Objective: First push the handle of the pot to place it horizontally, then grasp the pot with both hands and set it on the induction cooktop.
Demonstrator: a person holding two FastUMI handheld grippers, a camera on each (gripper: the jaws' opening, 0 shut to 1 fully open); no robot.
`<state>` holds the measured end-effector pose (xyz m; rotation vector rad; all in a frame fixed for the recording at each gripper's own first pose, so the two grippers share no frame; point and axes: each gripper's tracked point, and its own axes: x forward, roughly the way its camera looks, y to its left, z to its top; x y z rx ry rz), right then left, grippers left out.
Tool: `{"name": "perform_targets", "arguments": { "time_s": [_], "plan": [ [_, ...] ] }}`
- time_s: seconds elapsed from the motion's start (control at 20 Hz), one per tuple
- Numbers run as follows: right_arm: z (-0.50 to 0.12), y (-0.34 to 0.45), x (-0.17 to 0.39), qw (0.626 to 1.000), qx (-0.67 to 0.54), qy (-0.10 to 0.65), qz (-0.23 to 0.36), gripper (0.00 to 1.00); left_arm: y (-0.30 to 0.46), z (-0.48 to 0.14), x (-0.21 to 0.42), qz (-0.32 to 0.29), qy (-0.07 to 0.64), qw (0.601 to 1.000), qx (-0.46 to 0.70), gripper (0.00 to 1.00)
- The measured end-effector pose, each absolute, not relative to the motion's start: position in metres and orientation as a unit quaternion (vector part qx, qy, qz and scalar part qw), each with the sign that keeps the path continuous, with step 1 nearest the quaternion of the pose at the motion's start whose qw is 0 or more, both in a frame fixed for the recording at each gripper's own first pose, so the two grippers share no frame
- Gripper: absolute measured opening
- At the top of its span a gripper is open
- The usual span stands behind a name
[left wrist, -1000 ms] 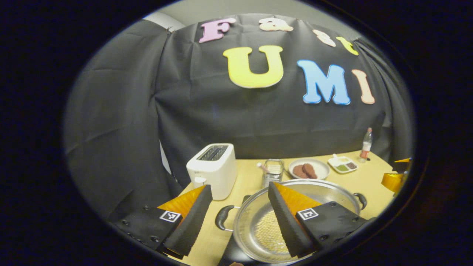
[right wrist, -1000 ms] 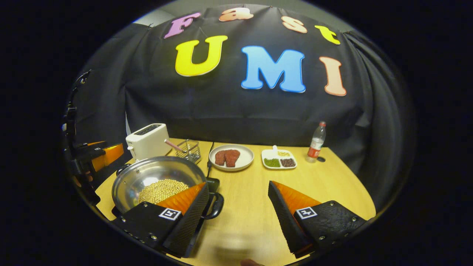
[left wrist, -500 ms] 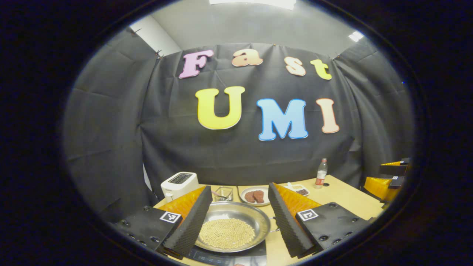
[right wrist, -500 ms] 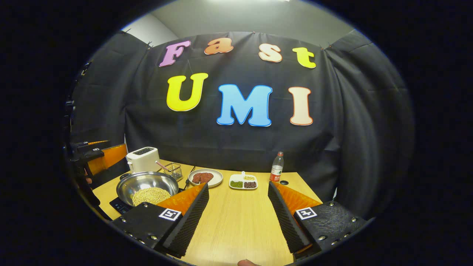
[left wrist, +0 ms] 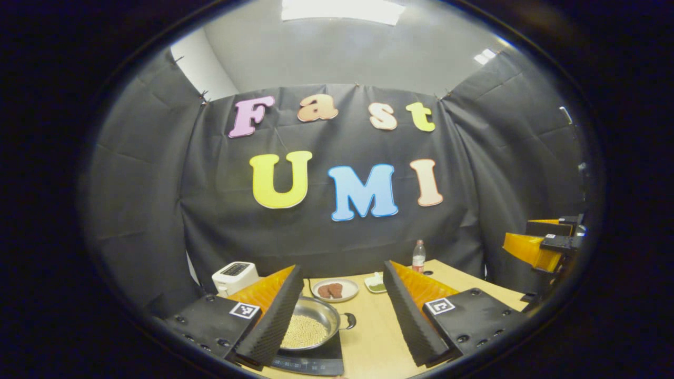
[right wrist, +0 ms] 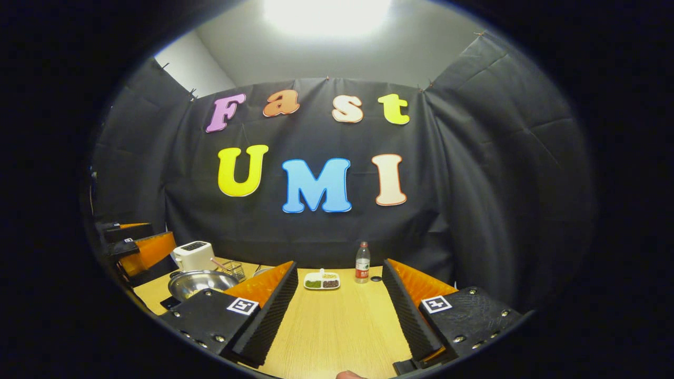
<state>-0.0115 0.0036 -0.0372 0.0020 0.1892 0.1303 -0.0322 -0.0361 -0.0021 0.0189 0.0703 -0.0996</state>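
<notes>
Staged kitchen booth: black cloth wall (right wrist: 474,173), wooden table (right wrist: 337,326) with toaster (right wrist: 194,255), induction cooktop (left wrist: 310,362).

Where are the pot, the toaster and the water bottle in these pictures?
pot (left wrist: 308,330): left gripper view, on the beans inside it.
toaster (left wrist: 234,275): left gripper view, on its top.
water bottle (right wrist: 362,263): right gripper view, on its body.

Pot on the cooktop, left gripper clear of it

The left gripper (left wrist: 342,316) hangs with jaws wide apart, holding nothing. Ahead between its fingers the pot (left wrist: 310,329) of pale grains sits on the induction cooktop (left wrist: 316,360), one handle pointing toward the right finger. Farther ahead stands a plate (left wrist: 335,289); the right gripper (left wrist: 532,247) is off to the right.
</notes>
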Motion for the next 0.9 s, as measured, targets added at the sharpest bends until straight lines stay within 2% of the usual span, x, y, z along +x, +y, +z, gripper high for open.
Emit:
{"name": "perform_targets", "arguments": {
  "time_s": [0.1,0.15,0.9],
  "plan": [
    [-0.028,0.006,-0.015,0.995,0.004,0.079,0.062,0.97,-0.024,0.011,-0.037,-0.041,0.022,0.999,0.016,1.0],
    [-0.027,0.006,-0.017,0.995,0.003,0.079,0.06,0.97,-0.018,0.015,-0.041,-0.035,0.018,0.999,0.02,0.92],
    [-0.001,0.033,-0.021,0.995,0.016,0.052,0.079,0.97,0.027,0.026,-0.067,0.002,0.0,1.0,-0.003,0.92]
  ]
}}
